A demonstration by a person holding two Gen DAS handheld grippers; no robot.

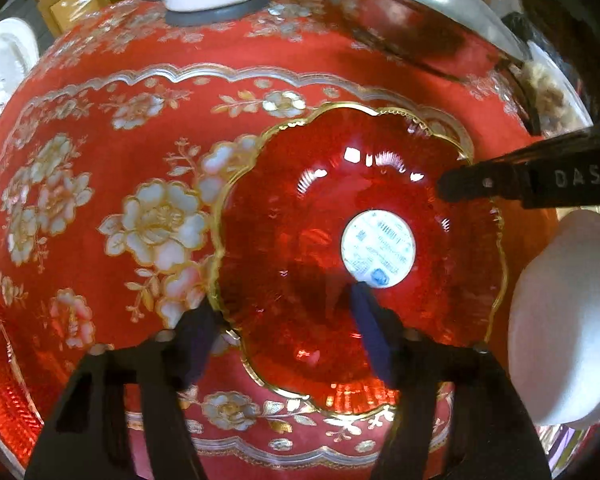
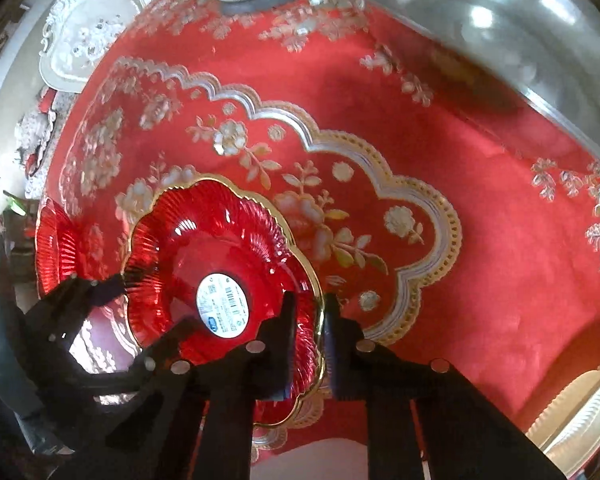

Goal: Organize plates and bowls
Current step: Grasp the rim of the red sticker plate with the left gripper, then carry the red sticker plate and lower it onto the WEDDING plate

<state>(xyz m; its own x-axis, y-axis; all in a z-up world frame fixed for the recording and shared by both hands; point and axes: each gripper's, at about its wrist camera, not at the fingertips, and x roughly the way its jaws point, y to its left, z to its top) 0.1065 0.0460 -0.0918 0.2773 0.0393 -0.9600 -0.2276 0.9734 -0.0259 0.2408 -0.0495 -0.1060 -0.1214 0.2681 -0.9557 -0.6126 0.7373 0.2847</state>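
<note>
In the left wrist view, the left gripper (image 1: 284, 320) straddles the near rim of a red ribbed glass bowl (image 1: 320, 208), gilt-scalloped, its round label (image 1: 378, 247) central, on the red flowered tablecloth (image 1: 100, 100); whether the jaws pinch is unclear. A steel basin (image 1: 432, 4) crowds the far right corner. In the right wrist view, the right gripper (image 2: 310, 340) clamps the bowl's right rim; a second red dish (image 2: 56, 240) sits half-hidden at the left edge.

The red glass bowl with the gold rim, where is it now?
The red glass bowl is over the red floral tablecloth, between both grippers: the right gripper clamps its rim, and the left gripper straddles the opposite edge.
</note>
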